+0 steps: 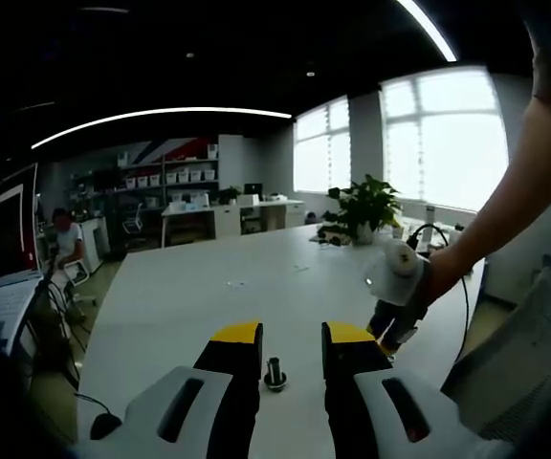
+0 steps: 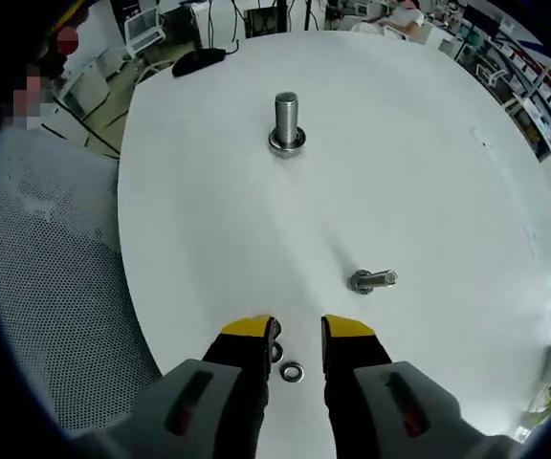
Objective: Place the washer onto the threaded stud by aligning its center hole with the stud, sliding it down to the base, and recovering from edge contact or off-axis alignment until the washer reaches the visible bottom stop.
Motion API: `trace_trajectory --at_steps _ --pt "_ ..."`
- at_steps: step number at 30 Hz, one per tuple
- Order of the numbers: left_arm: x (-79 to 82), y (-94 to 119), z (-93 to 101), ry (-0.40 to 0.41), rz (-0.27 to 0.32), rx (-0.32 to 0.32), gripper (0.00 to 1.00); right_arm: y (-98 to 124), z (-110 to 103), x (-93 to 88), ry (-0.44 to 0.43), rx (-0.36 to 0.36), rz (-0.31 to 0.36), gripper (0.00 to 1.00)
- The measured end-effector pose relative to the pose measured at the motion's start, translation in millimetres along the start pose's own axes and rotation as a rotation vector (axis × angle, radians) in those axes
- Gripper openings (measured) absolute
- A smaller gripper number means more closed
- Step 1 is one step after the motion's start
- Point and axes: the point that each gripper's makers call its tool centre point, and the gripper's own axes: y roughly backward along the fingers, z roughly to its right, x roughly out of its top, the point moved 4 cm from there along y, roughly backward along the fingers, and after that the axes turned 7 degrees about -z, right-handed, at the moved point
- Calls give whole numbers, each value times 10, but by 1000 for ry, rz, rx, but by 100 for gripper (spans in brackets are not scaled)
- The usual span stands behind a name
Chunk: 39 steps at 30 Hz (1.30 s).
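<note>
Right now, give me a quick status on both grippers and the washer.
Left gripper open, bracketing upright stud. Right gripper open over washer on table. Washer not yet picked. Loose bolt lies between washer and stud.

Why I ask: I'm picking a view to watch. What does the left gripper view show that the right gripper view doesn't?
Left gripper view: a leafy green potted plant, bright windows, a person's white-gloved hand. Right gripper view: a small flat metal washer between open jaws, a steel bolt lying sideways. Both: the white table and the upright threaded steel stud.
</note>
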Motion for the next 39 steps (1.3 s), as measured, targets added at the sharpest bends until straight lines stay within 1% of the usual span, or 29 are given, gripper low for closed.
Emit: trace_trajectory --at_steps 6,13,23,39 --pt "1 -3 -9 0 0 4 23 -81 -95 -68 11 27 -17 22" --pt "-3 -2 -22 3 -3 9 23 -155 -167 -115 18 44 -29 23" --pt "-9 -2 -29 4 -5 11 23 -191 -177 -150 29 46 -44 23" --pt "-16 -1 -19 2 -8 7 23 -239 -192 -149 44 53 -56 22"
